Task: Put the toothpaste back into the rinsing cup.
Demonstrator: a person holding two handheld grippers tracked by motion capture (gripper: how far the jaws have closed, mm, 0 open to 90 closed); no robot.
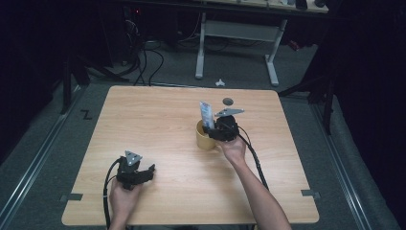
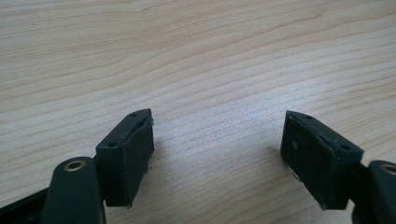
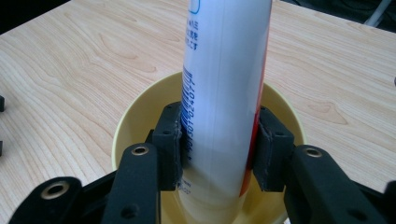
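Right up close, the right hand-held gripper (image 3: 218, 149) has its two black jaws pressed against either side of a white tube (image 3: 224, 93), and the grip looks firm. The tube stands nearly upright between the jaws, printed text and a barcode running down its side, a sliver of red along one edge. Its lower end sits down inside a yellow cup (image 3: 140, 116), and the jaws themselves reach in over the cup's rim. Whether the tube's base touches the bottom of the cup, I can't quite tell from here.

From the high view, the cup (image 1: 203, 138) sits just left of the right hand-held gripper (image 1: 221, 130), with the tube (image 1: 207, 115) poking up out of it. The right hand (image 1: 234, 148) comes in behind the tool, its grey plate on top and black cable trailing back along the forearm.

Over to the left hand-held gripper (image 1: 143, 171): jaws spread wide, nothing between them, hovering low over bare wood grain of the worktop (image 2: 210, 70). It sits well apart from the cup, near the worktop's near edge, with the left hand (image 1: 123, 196) wrapped around it.

A small dark disc (image 1: 228, 101) lies on the worktop just beyond the right hand-held gripper.
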